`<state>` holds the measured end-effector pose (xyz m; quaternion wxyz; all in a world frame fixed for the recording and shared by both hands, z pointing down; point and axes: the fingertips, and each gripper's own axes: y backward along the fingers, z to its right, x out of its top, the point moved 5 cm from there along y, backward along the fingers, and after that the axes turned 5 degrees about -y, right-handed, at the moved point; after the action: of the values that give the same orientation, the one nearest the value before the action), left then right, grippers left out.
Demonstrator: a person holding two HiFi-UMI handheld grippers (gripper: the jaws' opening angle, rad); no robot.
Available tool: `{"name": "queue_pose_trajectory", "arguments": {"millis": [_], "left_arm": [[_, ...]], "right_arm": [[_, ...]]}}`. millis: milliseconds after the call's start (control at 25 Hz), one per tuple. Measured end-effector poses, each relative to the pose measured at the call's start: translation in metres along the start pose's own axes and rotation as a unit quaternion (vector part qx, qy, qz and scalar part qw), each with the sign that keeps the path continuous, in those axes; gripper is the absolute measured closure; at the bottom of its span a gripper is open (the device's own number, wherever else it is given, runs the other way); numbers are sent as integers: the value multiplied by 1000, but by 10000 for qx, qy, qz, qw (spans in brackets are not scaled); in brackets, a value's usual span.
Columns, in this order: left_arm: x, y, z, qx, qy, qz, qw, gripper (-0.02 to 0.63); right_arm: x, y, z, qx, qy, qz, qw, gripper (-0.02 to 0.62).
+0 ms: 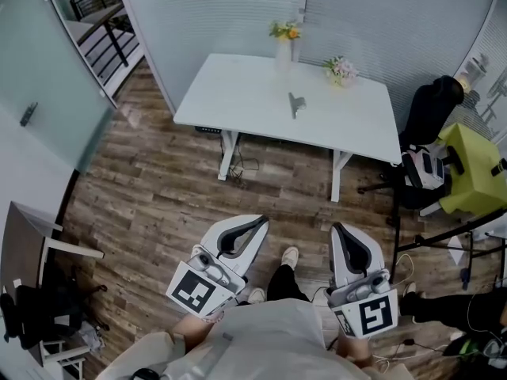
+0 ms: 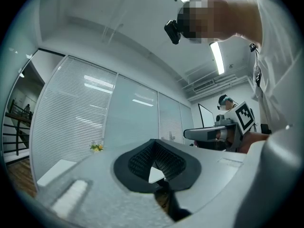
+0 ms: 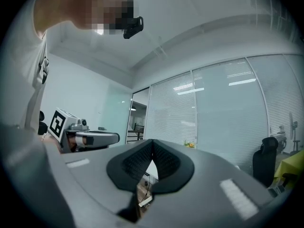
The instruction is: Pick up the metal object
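Metal object (image 1: 295, 104), on white table (image 1: 238, 93) (untouched)

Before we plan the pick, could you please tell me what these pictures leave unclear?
1. Head view: the metal object is too small and far away to tell its shape or kind.
2. Both gripper views: the metal object does not show; the left claw and the right claw fill the foreground.
3. Head view: the yellow item is cut off by the right edge.
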<state>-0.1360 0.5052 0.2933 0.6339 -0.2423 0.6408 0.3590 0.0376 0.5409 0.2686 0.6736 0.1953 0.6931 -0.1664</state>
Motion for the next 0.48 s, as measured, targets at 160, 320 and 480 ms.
{"name": "queue_pose_trajectory", "arguments": {"millis": [160,320,480], "left_arm": [[-5,-45,-11,-35,-79,0,10000,601],[-7,-90,-20,-83,-138,-38,9999,600],[-8,-138,-29,-77,-161,-23,9998,601]], "right_arm": [[0,-19,41,25,-20,50,10000,591],[3,-36,81,46,-14,64,10000,591],[3,-53,126,71,-46,51,10000,591]]}}
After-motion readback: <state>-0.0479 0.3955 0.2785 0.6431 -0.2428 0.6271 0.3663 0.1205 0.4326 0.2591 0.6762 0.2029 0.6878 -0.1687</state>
